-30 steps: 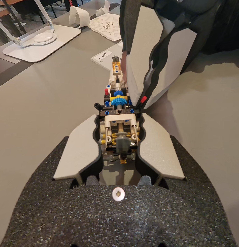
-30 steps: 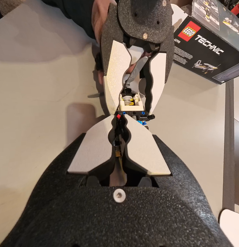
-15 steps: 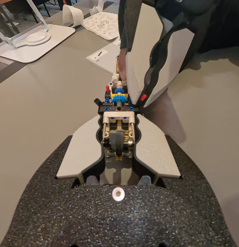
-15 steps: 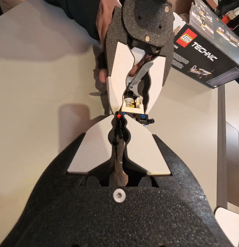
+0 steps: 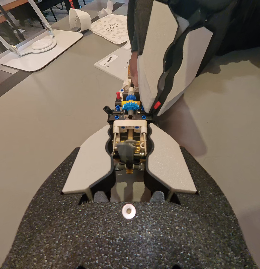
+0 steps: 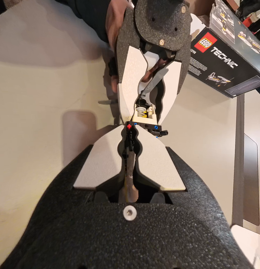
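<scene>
My left gripper (image 5: pixel 130 131): jaws part-open, clamped round white-and-black plastic brick model with two blue gears (image 5: pixel 130 115), lifted over grey table (image 5: pixel 53 109); narrower than second ago. Right gripper (image 6: pixel 130 128): jaws near shut, seemingly pinching model's thin black side beam with red pin (image 6: pixel 128 127); unchanged. Around: one white stand base (image 5: pixel 43 48), one instruction sheet (image 5: pixel 116 65), one dark printed box (image 6: pixel 228 61).

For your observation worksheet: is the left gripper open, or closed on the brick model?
Closed on it: the left gripper has both fingers against the sides of the brick model.
</scene>
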`<state>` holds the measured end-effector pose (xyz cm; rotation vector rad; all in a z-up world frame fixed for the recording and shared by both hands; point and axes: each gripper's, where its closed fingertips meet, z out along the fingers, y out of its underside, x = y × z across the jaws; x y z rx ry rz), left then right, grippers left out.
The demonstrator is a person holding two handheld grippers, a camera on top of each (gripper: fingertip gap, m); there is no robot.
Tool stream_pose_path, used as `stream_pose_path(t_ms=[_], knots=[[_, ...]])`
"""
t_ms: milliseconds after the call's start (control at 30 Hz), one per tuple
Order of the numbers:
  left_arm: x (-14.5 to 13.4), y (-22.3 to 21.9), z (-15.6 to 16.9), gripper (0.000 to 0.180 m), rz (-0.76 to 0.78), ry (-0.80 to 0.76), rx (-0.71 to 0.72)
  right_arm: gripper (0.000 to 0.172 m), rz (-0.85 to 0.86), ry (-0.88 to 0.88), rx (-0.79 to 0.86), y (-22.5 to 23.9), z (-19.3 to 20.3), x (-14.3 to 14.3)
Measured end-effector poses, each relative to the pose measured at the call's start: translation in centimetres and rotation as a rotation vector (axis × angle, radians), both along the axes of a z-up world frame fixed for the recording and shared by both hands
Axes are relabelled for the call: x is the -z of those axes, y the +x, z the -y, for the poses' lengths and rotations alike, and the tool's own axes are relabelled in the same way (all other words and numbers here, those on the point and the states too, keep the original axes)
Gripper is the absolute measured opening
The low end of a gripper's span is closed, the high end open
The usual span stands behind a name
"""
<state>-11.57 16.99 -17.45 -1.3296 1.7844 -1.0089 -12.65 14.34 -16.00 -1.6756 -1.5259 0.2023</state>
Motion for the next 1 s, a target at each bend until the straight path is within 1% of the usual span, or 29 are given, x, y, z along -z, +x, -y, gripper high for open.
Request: stream_pose_path(t_ms=[333, 1000], knots=[[0.06, 0.07, 0.29, 0.046, -0.005, -0.011, 0.013, 0.006, 0.033, -0.014, -0.008, 0.13, 0.37, 0.02], [0.12, 0.06, 0.81, 0.047, -0.008, -0.013, 0.046, 0.006, -0.006, -0.078, -0.034, 0.0, 1.02, -0.03]])
